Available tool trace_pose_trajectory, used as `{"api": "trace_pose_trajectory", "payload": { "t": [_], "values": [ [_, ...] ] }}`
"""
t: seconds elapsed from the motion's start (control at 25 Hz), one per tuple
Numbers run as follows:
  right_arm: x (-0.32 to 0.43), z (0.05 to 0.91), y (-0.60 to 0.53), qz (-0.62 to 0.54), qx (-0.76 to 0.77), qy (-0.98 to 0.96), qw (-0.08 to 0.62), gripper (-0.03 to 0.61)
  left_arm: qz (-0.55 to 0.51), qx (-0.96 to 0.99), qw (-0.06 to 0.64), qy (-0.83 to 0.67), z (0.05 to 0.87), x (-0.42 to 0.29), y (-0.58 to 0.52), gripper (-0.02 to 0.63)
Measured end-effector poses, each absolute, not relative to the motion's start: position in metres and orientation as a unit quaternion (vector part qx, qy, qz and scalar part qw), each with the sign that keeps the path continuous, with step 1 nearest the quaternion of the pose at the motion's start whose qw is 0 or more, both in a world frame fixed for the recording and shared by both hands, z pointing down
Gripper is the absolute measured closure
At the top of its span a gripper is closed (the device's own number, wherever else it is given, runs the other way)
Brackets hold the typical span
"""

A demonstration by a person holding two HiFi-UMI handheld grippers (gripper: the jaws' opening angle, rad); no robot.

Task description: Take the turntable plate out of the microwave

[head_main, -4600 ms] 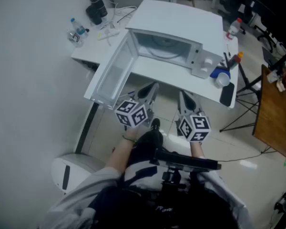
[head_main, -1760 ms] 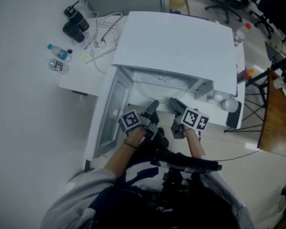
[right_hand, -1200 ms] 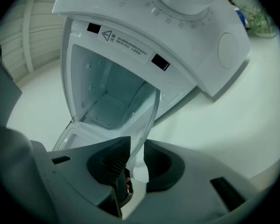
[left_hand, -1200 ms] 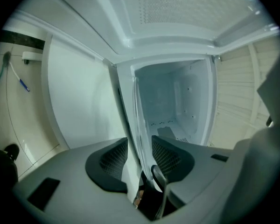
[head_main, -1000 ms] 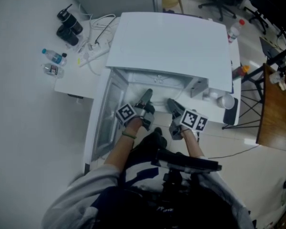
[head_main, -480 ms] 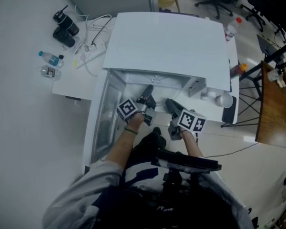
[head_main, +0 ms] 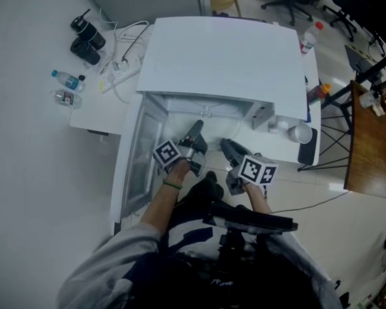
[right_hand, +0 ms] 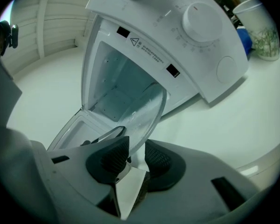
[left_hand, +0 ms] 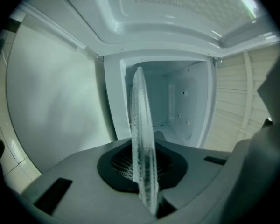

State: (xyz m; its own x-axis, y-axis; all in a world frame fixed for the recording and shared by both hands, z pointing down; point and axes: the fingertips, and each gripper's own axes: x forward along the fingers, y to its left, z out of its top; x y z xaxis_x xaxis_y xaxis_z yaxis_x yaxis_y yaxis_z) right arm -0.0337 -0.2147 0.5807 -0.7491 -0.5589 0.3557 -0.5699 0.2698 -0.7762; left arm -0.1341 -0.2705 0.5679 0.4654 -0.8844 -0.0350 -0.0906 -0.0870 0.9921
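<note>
The white microwave (head_main: 225, 56) stands with its door (head_main: 141, 156) swung open to the left. Both grippers reach into its mouth. My left gripper (head_main: 194, 132) is shut on the clear glass turntable plate (left_hand: 142, 139), which stands edge-on between its pads (left_hand: 130, 164); these jaws have just been closing on it. My right gripper (right_hand: 130, 160) has just been opening. The plate's rim (right_hand: 147, 108) lies between its pads with a gap beside it. In the head view the glass is too faint to make out.
Water bottles (head_main: 65, 79), black flasks (head_main: 87, 38) and a power strip (head_main: 123, 71) lie on the table left of the microwave. A cup (head_main: 302, 134) and a dark flat object (head_main: 307, 152) sit to its right. A wooden table (head_main: 373, 147) stands further right.
Both grippers have come up from in front of the table into the microwave's mouth. Over the last second they stay there and draw back only slightly.
</note>
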Motion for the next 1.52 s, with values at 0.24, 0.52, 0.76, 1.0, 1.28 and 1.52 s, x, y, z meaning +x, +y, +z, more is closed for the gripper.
{"api": "trace_pose_trajectory", "payload": {
  "t": [0.24, 0.52, 0.76, 1.0, 1.28, 1.52],
  "values": [
    [-0.031, 0.569, -0.201, 0.475, 0.345, -0.81, -0.005, 0.463, -0.365, 0.653, 0.547, -0.376, 0.553, -0.133, -0.256, 0.603],
    [-0.024, 0.557, -0.167, 0.457, 0.33, -0.826, 0.0, 0.463, -0.384, 0.642, 0.543, -0.381, 0.544, -0.128, -0.218, 0.602],
    [-0.013, 0.551, -0.127, 0.452, 0.319, -0.833, -0.003, 0.463, -0.385, 0.646, 0.528, -0.395, 0.539, -0.119, -0.175, 0.601],
    [0.01, 0.542, -0.084, 0.439, 0.314, -0.842, -0.008, 0.462, -0.39, 0.662, 0.507, -0.39, 0.525, -0.096, -0.132, 0.602],
    [0.037, 0.523, -0.029, 0.412, 0.31, -0.857, -0.018, 0.462, -0.404, 0.671, 0.492, -0.38, 0.506, -0.069, -0.076, 0.602],
    [0.055, 0.513, 0.022, 0.394, 0.305, -0.867, -0.028, 0.462, -0.42, 0.676, 0.478, -0.372, 0.496, -0.052, -0.024, 0.602]
  ]
}}
